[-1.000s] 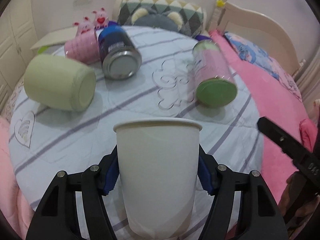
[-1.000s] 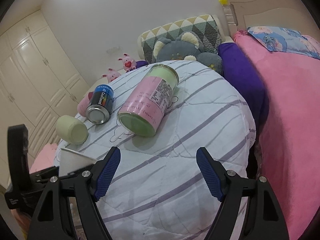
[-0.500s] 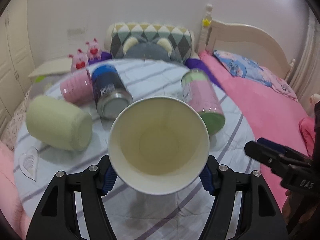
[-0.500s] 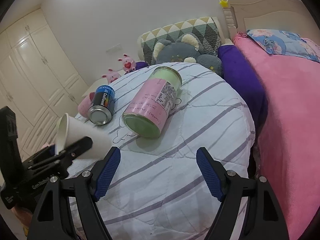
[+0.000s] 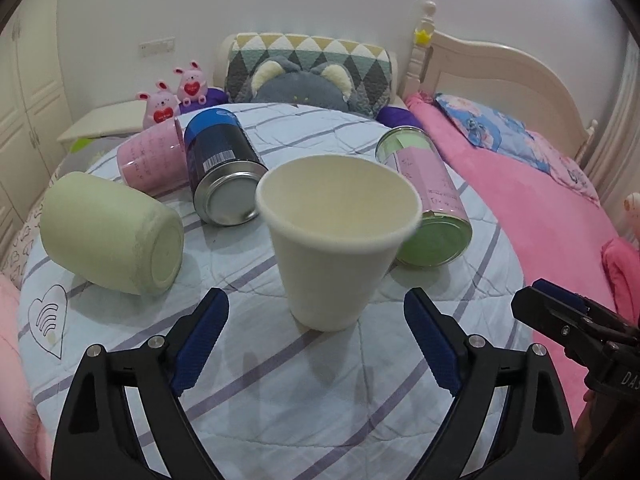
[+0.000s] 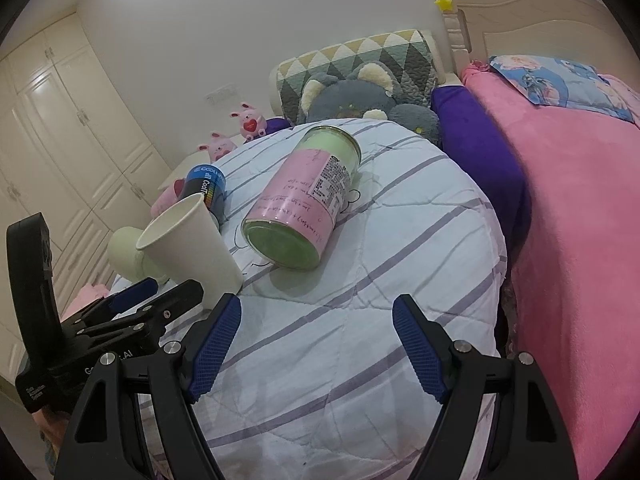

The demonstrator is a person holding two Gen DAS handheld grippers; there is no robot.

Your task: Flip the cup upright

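Note:
A white paper cup point(image 5: 334, 240) stands upright, mouth up, on the round striped quilted surface point(image 5: 304, 392). It also shows in the right wrist view point(image 6: 190, 246). My left gripper point(image 5: 316, 336) is open just in front of the cup, its blue pads apart from the cup wall on either side. My right gripper point(image 6: 316, 344) is open and empty over the quilt to the right of the cup.
Lying on their sides behind the cup: a pale green cup point(image 5: 112, 232), a pink cup point(image 5: 154, 158), a blue can point(image 5: 222, 174) and a pink-and-green jar point(image 5: 430, 196). Plush toys and a patterned pillow point(image 5: 308, 60) stand at the back. A pink bed point(image 5: 532, 208) lies right.
The left gripper turned the cup from tipped toward the camera to upright, set it on the quilt, then opened and drew back. The right gripper stayed open.

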